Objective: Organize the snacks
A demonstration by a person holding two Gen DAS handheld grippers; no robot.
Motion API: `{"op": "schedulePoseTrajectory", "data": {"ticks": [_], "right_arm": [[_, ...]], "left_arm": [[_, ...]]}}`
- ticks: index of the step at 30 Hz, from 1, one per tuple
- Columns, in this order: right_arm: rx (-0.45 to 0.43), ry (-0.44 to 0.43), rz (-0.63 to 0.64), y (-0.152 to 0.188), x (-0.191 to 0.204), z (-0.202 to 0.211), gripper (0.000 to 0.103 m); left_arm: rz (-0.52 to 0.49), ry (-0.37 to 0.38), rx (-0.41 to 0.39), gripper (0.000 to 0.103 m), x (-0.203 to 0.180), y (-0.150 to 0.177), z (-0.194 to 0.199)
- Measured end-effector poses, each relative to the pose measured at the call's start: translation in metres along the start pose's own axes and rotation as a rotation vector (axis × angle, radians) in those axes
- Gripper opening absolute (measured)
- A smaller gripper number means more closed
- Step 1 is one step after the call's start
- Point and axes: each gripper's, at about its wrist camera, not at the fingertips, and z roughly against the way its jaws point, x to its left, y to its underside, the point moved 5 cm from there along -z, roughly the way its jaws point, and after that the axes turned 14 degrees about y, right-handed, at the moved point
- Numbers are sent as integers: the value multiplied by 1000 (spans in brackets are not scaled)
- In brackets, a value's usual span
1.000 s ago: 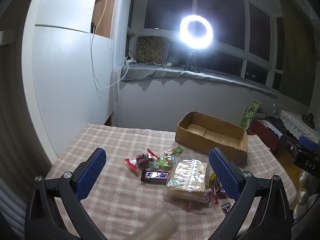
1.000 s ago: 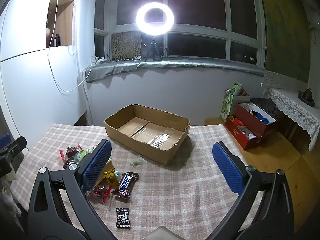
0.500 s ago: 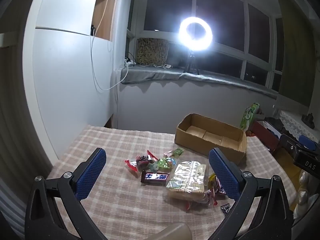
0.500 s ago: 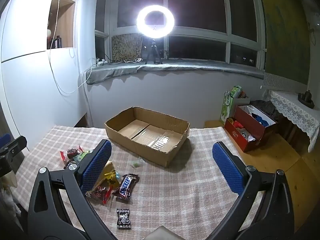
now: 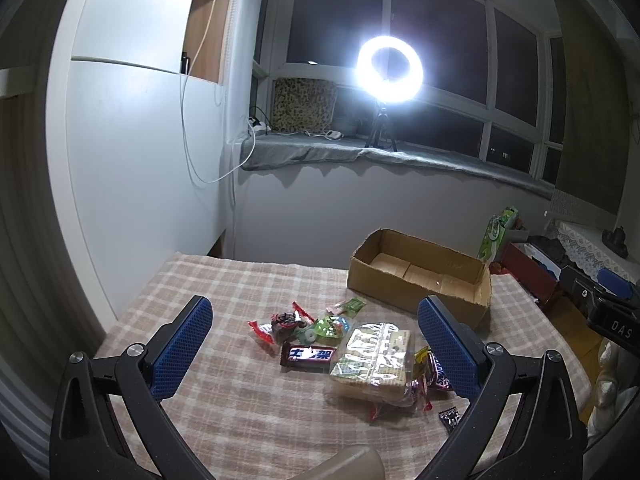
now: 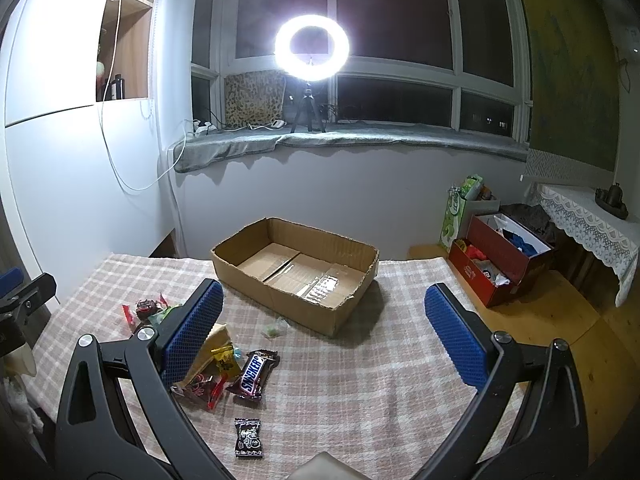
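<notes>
The snacks sit in a loose heap on the checked bench cloth, none boxed yet. There's the big clear wafer pack (image 5: 374, 354) in the middle of the pile, a dark chocolate bar (image 5: 307, 355) just beside it, and red and green sweet wrappers (image 5: 308, 322) scattered on the far side. From the right view, the Snickers bar (image 6: 253, 374) lies at the pile's near edge, and a small black sachet (image 6: 248, 438) sits apart, closer to the camera. Behind them, the cardboard box (image 6: 336, 316) stands with its top wide open and nothing in it, presumably the place everything goes. Left gripper (image 5: 316, 344) hangs above the heap, jaws spread wide and empty, framing the wafer pack and bar as if lining up a pick. Right gripper (image 6: 326, 330) also has its jaws apart, holding nothing, aimed toward the box front. Ring light (image 6: 312, 48) on the sill glares straight back.
</notes>
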Motion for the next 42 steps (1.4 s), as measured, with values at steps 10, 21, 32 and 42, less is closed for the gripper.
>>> {"op": "schedulePoseTrajectory", "data": {"ticks": [10,21,32,42], "right_arm": [[-5,0,0,-1,0,1,103],[-5,-1,-1,-1,1,1,103],[-6,0,-1,0,1,1,103],[-5,0,-1,2,0,0,103]], "left_arm": [[1,1,-2,102,0,1,0],[2,-1,1,102,0,1,0],[1,3,3,102,-2,1,-1],[2,7,2,102,-2,0,-1]]}}
